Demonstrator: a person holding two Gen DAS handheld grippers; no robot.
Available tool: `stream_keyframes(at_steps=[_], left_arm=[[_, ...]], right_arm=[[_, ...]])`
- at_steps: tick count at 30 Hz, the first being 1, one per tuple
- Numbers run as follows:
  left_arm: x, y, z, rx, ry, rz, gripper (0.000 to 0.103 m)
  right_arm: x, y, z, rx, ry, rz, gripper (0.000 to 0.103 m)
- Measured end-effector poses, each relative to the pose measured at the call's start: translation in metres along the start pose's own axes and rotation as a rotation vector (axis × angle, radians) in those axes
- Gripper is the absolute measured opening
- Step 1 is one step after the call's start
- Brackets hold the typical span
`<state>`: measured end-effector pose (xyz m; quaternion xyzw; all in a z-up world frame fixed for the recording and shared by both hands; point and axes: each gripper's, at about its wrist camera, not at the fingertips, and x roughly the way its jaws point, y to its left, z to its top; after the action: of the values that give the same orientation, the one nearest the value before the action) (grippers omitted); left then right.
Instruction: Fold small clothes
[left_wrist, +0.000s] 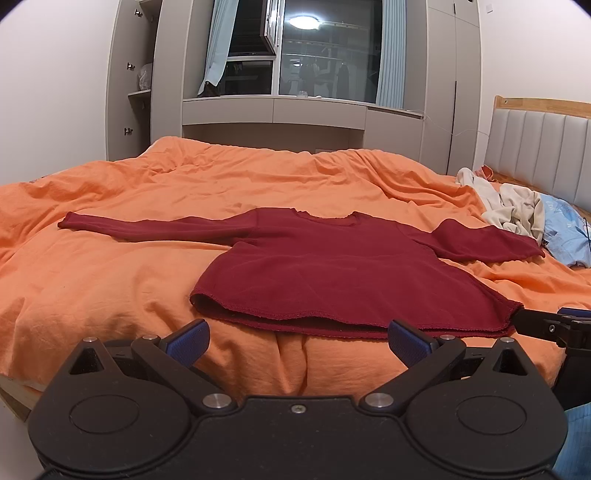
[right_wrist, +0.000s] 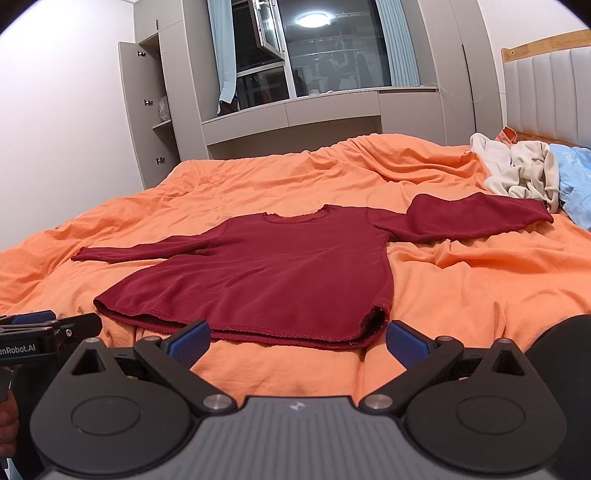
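Observation:
A small dark red long-sleeved top (left_wrist: 332, 273) (right_wrist: 266, 280) lies flat on the orange bed cover, hem towards me, neck away, both sleeves spread out sideways. My left gripper (left_wrist: 299, 341) stands open just short of the hem, its blue pads (left_wrist: 188, 339) wide apart with nothing between them. My right gripper (right_wrist: 297, 341) is open too, in front of the hem's right corner, holding nothing. Each gripper shows at the edge of the other's view: the right one (left_wrist: 554, 326), the left one (right_wrist: 48, 326).
The orange cover (left_wrist: 110, 280) (right_wrist: 480, 288) spreads wrinkled over the whole bed. A pile of cream and light blue clothes (left_wrist: 517, 210) (right_wrist: 524, 173) lies at the right by the padded headboard (right_wrist: 546, 92). Grey cupboards and a window stand beyond the bed.

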<state>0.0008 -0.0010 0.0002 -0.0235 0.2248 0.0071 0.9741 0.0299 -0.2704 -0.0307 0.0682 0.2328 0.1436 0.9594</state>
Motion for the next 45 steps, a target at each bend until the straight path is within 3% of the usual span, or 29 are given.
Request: stream_keyframes(at_steps=[45], left_arm=[[0.016, -0.001, -0.002, 0.011, 0.033, 0.004, 0.102]], right_arm=[[0.011, -0.006, -0.007, 0.031, 0.039, -0.011, 0.103]])
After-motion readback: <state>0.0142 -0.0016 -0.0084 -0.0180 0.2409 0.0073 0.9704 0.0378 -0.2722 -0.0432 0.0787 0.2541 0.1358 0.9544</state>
